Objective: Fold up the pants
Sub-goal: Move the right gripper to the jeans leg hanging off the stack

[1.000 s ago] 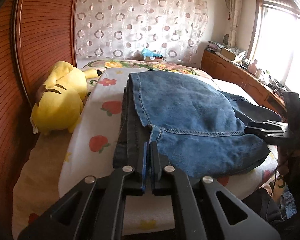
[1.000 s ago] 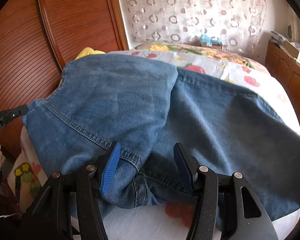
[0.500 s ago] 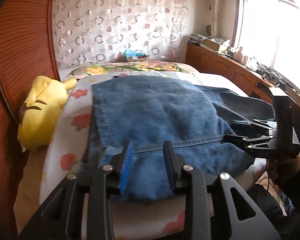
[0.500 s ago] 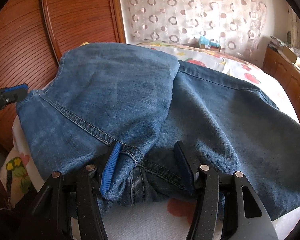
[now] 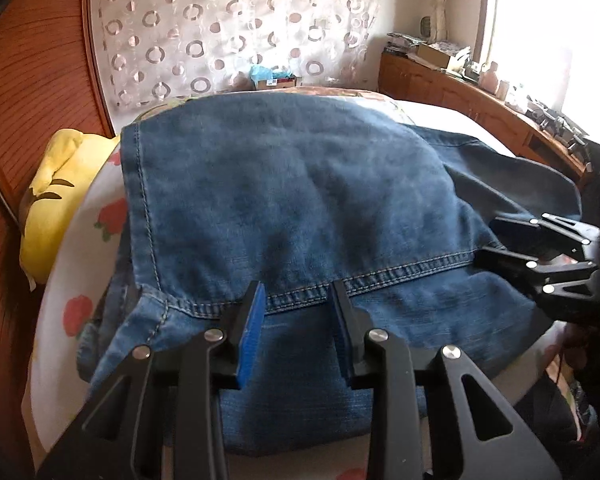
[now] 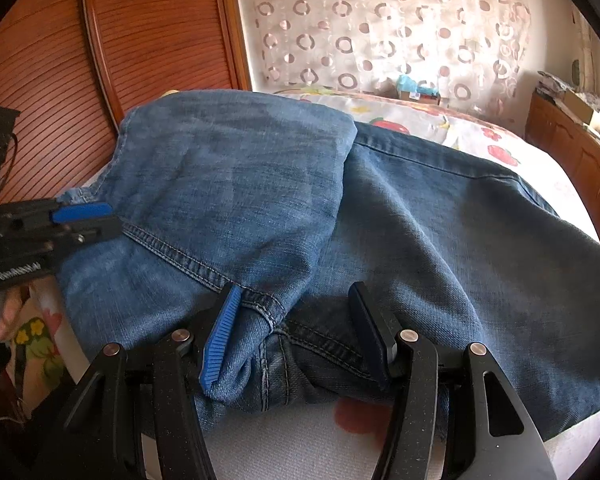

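Handling note: the pants (image 5: 300,208) are judged soft, fairly heavy denim w/ stiff seams; hold is best taken at a hem or stitched edge, not mid-panel. Nearest in the left wrist view, the left tool (image 5: 298,332) is held narrowly parted above the folded hem, nothing gripped. The right tool (image 6: 296,328) is spread wider, bunched denim lying between the pads w/o visible clamping. Pants are laid folded across the bed (image 5: 76,280); a yellow plush (image 5: 48,216) sits beyond, by the headboard (image 6: 60,60).

Folded jeans (image 6: 260,200) between spread claw (image 6: 296,320)
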`<act>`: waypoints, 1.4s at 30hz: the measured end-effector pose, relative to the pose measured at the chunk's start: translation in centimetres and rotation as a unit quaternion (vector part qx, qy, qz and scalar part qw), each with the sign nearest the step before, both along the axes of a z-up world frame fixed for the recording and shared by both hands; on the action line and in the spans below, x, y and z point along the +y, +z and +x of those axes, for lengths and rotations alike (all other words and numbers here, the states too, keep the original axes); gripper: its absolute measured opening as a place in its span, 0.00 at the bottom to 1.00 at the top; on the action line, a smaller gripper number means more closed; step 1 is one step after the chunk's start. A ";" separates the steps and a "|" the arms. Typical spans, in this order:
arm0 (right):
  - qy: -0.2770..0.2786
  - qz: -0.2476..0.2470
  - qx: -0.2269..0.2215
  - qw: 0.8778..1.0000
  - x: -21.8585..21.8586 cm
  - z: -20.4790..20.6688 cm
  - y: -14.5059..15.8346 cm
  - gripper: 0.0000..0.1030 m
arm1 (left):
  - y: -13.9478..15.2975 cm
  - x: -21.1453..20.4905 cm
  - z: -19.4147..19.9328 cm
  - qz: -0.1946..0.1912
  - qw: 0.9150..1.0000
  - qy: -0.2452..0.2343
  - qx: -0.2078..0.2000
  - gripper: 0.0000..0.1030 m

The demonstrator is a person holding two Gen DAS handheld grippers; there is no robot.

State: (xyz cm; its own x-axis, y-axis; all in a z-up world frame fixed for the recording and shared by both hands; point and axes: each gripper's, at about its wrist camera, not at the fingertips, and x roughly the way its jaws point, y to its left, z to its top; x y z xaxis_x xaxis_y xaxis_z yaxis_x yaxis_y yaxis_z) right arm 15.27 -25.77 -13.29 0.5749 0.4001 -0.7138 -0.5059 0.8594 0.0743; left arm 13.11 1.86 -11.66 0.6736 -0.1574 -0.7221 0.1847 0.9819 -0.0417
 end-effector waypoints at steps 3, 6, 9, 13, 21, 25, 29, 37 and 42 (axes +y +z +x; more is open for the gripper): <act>0.000 0.000 0.000 1.000 -0.1 0.0 0.0 0.56 | -0.3 -0.1 -0.2 0.000 1.000 0.004 -0.011 0.30; -0.003 0.000 -0.001 1.000 -0.1 -0.1 0.0 0.55 | -0.5 0.0 -0.5 -0.003 1.000 0.007 -0.017 0.31; -0.007 -0.004 -0.005 1.000 -0.2 -0.2 0.3 0.55 | -0.8 0.2 -0.6 -0.007 1.000 0.010 -0.026 0.32; -0.018 -0.005 -0.020 1.000 -1.2 -0.8 1.5 0.55 | -1.0 0.2 -0.7 -0.011 0.999 0.015 -0.033 0.33; -0.075 -0.008 -0.070 0.995 -6.6 -2.3 5.7 0.55 | -1.2 -0.1 -1.0 -0.008 0.999 0.022 -0.042 0.35; -0.112 -0.018 -0.085 0.990 -10.1 -2.8 6.8 0.55 | -1.2 -0.1 -1.0 -0.005 0.999 0.021 -0.043 0.36; -0.151 -0.023 -0.085 0.985 -13.7 -3.2 6.9 0.55 | -1.1 -0.2 -0.8 0.000 0.999 0.020 -0.042 0.36; -0.210 -0.016 -0.064 0.975 -19.3 -2.6 6.1 0.55 | -0.1 -0.1 -0.8 -0.020 1.000 0.012 -0.012 0.36; -0.217 -0.005 -0.044 0.975 -20.6 -2.4 4.9 0.55 | 1.7 -0.9 -1.9 -0.037 0.999 -0.008 -0.025 0.36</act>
State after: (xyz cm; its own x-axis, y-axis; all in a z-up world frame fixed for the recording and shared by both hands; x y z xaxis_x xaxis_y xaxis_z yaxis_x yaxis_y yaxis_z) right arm 12.87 -46.37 -8.39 0.7477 0.0988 -0.6567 -0.0985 0.9944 0.0374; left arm 11.26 0.93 -10.01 0.7056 -0.2199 -0.6736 0.2035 0.9735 -0.1046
